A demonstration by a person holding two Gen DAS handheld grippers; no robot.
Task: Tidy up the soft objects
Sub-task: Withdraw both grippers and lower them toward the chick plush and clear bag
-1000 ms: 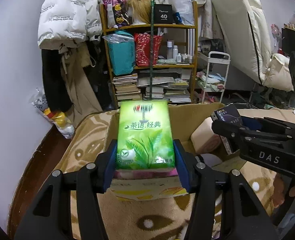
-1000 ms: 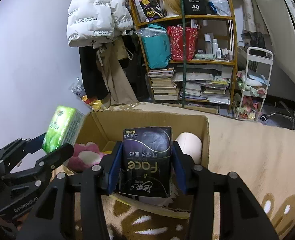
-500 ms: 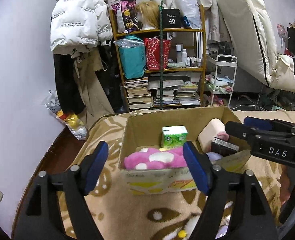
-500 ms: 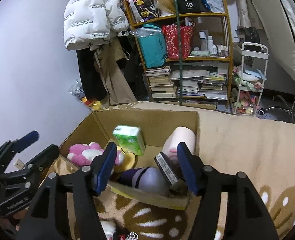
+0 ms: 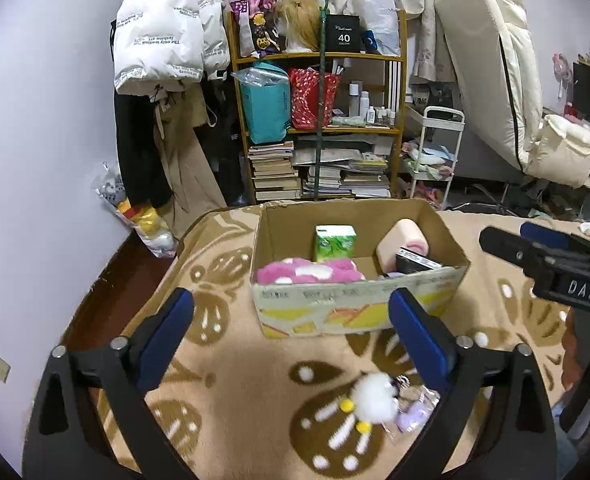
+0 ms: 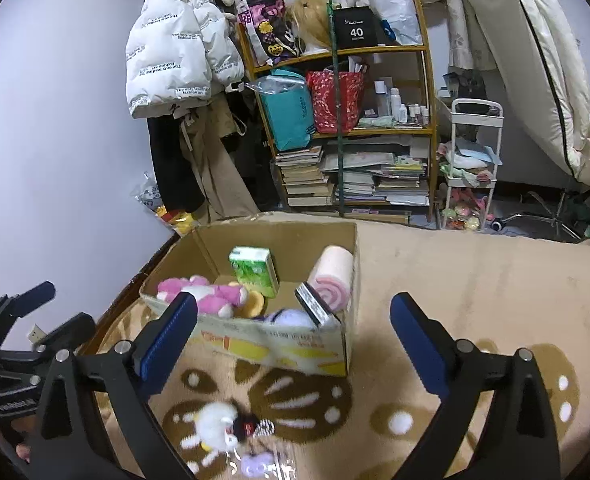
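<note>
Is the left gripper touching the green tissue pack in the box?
Apart. In the left wrist view the left gripper, jaws opening with nothing between them, hangs over the blanket in front of the cardboard box; the green tissue pack stands inside.

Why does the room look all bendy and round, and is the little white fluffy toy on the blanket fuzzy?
Left wrist view: the fisheye lens curves the wall and bookshelf and leaves black corners; the white fluffy toy near the bottom looks blurred, while the cardboard box is sharper. Right wrist view: same bending, and the toy is smeared there too.
</note>
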